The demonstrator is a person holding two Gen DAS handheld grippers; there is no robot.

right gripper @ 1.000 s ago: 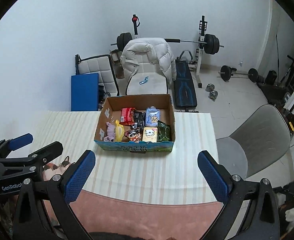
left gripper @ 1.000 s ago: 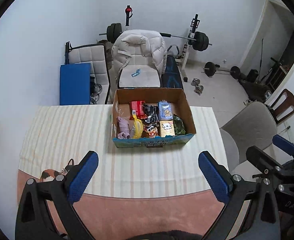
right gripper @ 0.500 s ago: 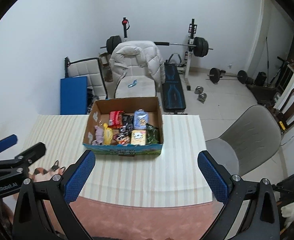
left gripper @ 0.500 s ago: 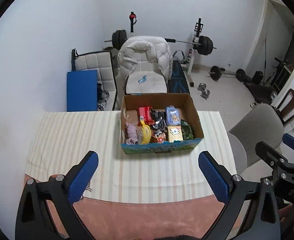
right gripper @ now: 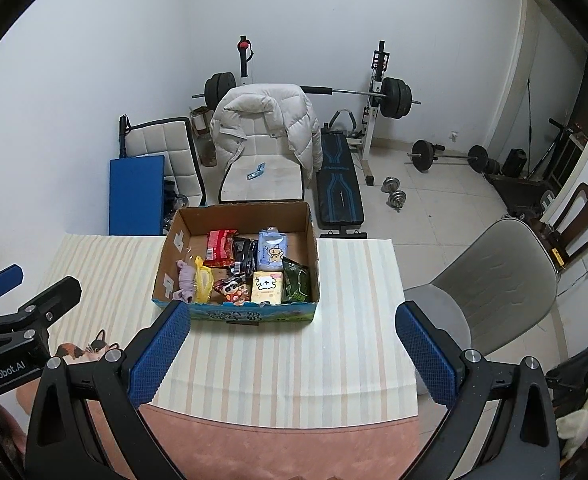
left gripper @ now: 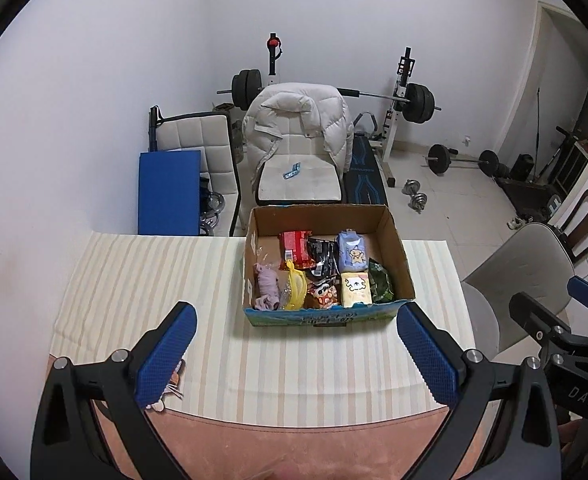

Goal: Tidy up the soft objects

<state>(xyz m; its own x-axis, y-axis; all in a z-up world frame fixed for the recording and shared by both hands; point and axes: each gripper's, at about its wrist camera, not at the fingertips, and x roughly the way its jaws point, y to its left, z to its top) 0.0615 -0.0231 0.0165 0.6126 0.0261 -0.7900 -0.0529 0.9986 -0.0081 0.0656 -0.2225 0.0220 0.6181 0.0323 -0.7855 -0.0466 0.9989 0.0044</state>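
Observation:
An open cardboard box [left gripper: 396,248] [right gripper: 310,236] stands on the striped tablecloth at the table's far edge. It holds soft packets: a red packet [left gripper: 294,245], a black one [left gripper: 324,258], a blue tissue pack [left gripper: 352,252], a yellow-white pack [left gripper: 356,288], a green bag [left gripper: 380,284], a yellow bag [left gripper: 296,290] and a purple cloth [left gripper: 265,286]. My left gripper [left gripper: 298,354] is open and empty, held high above the table's near side. My right gripper [right gripper: 291,352] is open and empty, also high and near. Each gripper shows at the edge of the other's view.
A striped cloth [left gripper: 133,280] covers the table over a pink cloth [left gripper: 294,448]. A chair with a white jacket [left gripper: 298,128] stands behind the table, with a blue mat [left gripper: 167,192], weight bench and barbells. A grey chair [right gripper: 498,272] stands at the table's right.
Both grippers have risen and drawn back, so the box looks smaller and farther. Both stay open and empty. The box and its contents have not moved.

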